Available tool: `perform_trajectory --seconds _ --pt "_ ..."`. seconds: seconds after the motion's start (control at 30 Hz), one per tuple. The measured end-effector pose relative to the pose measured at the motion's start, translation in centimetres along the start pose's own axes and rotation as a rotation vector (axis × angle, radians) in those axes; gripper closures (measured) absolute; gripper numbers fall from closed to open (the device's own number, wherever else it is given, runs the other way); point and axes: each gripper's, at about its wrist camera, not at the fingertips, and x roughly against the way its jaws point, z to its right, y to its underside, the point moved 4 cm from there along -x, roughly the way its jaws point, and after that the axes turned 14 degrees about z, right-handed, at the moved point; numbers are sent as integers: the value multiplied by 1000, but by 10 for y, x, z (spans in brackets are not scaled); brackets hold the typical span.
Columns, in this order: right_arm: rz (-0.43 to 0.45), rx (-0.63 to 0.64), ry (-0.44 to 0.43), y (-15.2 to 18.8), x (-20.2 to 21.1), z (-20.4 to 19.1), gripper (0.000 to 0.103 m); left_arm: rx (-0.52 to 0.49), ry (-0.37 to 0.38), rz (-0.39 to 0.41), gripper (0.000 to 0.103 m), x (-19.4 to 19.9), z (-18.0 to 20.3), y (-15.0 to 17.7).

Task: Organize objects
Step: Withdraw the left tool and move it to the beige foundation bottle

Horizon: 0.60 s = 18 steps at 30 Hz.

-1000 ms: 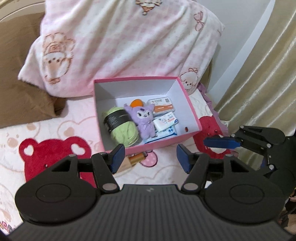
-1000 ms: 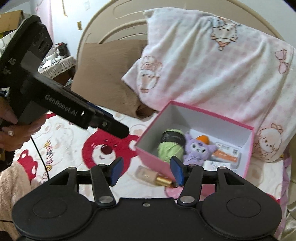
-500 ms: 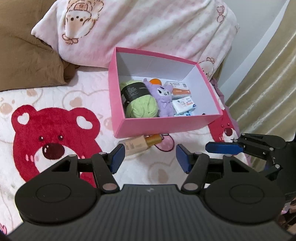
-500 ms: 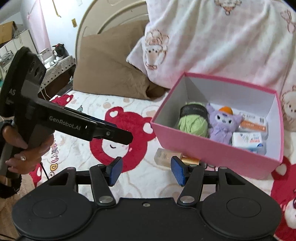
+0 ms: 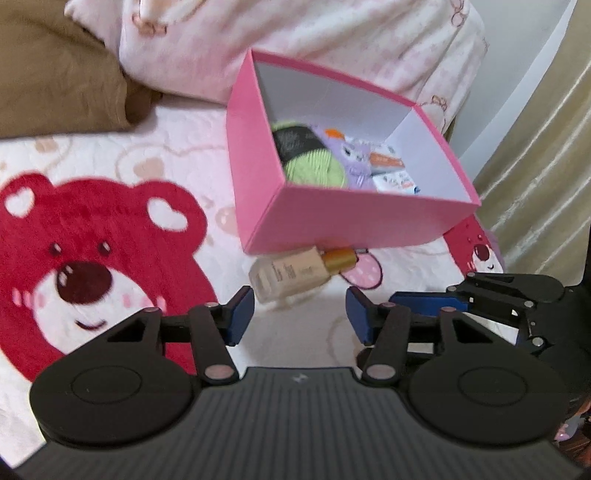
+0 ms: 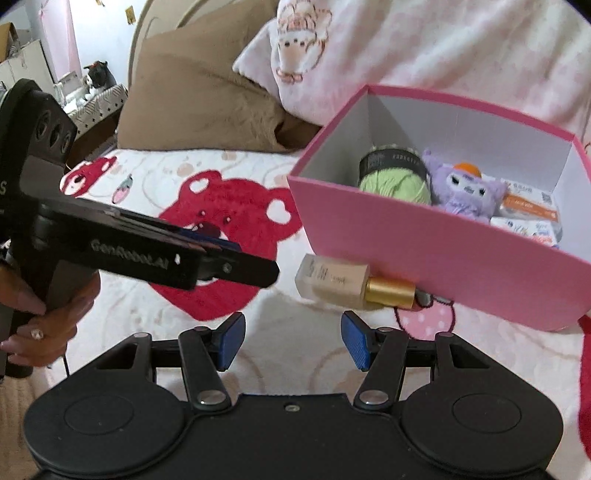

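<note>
A beige foundation bottle with a gold cap (image 5: pixel 291 275) lies on its side on the bear-print blanket, right against the front wall of a pink box (image 5: pixel 354 225). It also shows in the right wrist view (image 6: pixel 343 282), below the box (image 6: pixel 443 266). The box holds green yarn (image 5: pixel 314 166), a purple plush (image 6: pixel 463 194) and small packets (image 5: pixel 391 173). My left gripper (image 5: pixel 300 318) is open and empty, just short of the bottle. My right gripper (image 6: pixel 293 339) is open and empty, also just short of the bottle.
A brown pillow (image 5: pixel 62 70) and a pink-white blanket pillow (image 5: pixel 332 33) lie behind the box. A beige curtain (image 5: pixel 546 155) hangs at the right. The left gripper's body (image 6: pixel 129 247) crosses the right wrist view at the left.
Both grippers have moved closer to the bottle and lower toward the blanket. Their jaws stay open. The bottle and box have not moved.
</note>
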Motion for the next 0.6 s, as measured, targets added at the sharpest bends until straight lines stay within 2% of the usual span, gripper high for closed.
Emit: perform_trajectory --seconds 0.27,0.47,0.6 --pt "-27 43 37 20 -27 6 40 -33 -8 17 56 -27 -4 23" --pt "-40 37 61 26 -39 17 40 -36 -11 65 56 -39 -8 24" --pt "-52 45 70 30 -41 20 40 -24 -17 63 56 -50 -13 26"
